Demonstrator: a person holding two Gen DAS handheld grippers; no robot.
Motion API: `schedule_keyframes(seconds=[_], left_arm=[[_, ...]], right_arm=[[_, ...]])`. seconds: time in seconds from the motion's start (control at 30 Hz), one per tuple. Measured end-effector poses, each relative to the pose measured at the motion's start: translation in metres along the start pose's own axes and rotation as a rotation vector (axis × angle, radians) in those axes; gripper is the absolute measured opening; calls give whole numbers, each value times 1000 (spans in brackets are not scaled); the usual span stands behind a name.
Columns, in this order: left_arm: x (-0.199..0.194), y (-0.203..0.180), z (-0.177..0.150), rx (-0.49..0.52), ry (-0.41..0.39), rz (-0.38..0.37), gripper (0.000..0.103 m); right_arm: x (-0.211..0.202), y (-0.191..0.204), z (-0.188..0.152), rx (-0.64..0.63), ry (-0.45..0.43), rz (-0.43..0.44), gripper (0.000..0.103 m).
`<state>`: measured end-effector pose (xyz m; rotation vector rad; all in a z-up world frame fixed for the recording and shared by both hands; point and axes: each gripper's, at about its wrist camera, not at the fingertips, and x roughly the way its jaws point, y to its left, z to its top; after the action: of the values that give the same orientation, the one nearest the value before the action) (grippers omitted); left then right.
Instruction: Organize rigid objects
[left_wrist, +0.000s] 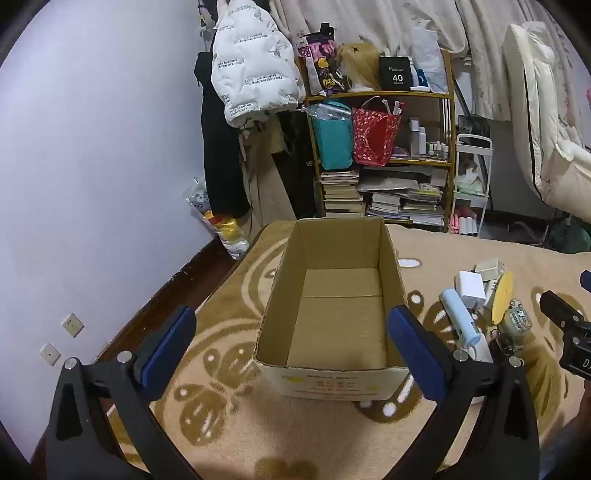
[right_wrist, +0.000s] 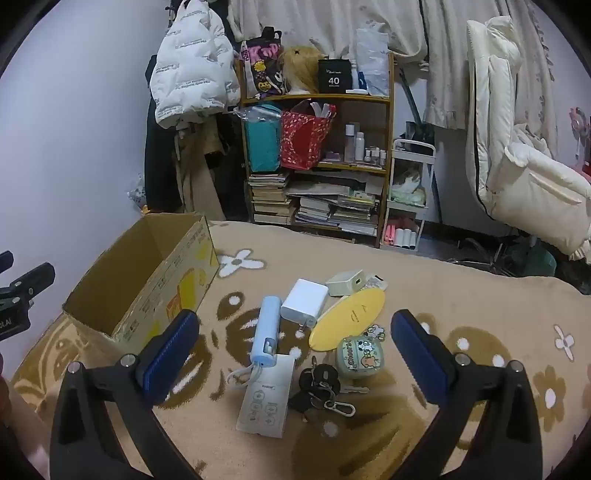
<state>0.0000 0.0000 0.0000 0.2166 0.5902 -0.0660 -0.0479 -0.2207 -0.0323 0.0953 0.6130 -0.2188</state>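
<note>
Since the cardboard box (left_wrist: 332, 306) stands open and empty on the flowered blanket (right_wrist: 461, 295), the step in hand looks like the first pick from the small heap to its right. Both tools are spread wide and hold nothing: the left tool (left_wrist: 291, 347) hovers over the near end of the box, the right tool (right_wrist: 293, 350) hangs above the heap.

Between the right tool's fingers lie a pale blue stick-shaped gadget (right_wrist: 265, 332) resting partly on a white remote (right_wrist: 266, 395), a white charger (right_wrist: 304, 301), a yellow oval disc (right_wrist: 347, 317), a small patterned case (right_wrist: 354, 356), a bunch of keys (right_wrist: 321, 387) and, farther back, a small beige box (right_wrist: 345, 282).

My judgement: start with whatever lies on top and free. The blue gadget is a good candidate; close across its narrow width near the middle, so it does not tip. The disc and the remote lie flat on soft pile and may need a finger edge worked under them. The keys could trail and snag, so lift them clear before carrying anything over the box rim.
</note>
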Motion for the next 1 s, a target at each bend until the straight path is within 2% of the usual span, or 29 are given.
schedule_keyframes(seconds=[0.13,0.53,1.0], left_arm=[[-1,0,0,-5,-3,-17,103],[-2,-9,-3,4,-7,-4,103],[3,1,-1,-3,5,-29,103]], right_arm=[[-1,-1,-1,9,-14,8,103],[-1,0,0,0,-5,-3,103],[-11,0,3,-16,-36,2,103]])
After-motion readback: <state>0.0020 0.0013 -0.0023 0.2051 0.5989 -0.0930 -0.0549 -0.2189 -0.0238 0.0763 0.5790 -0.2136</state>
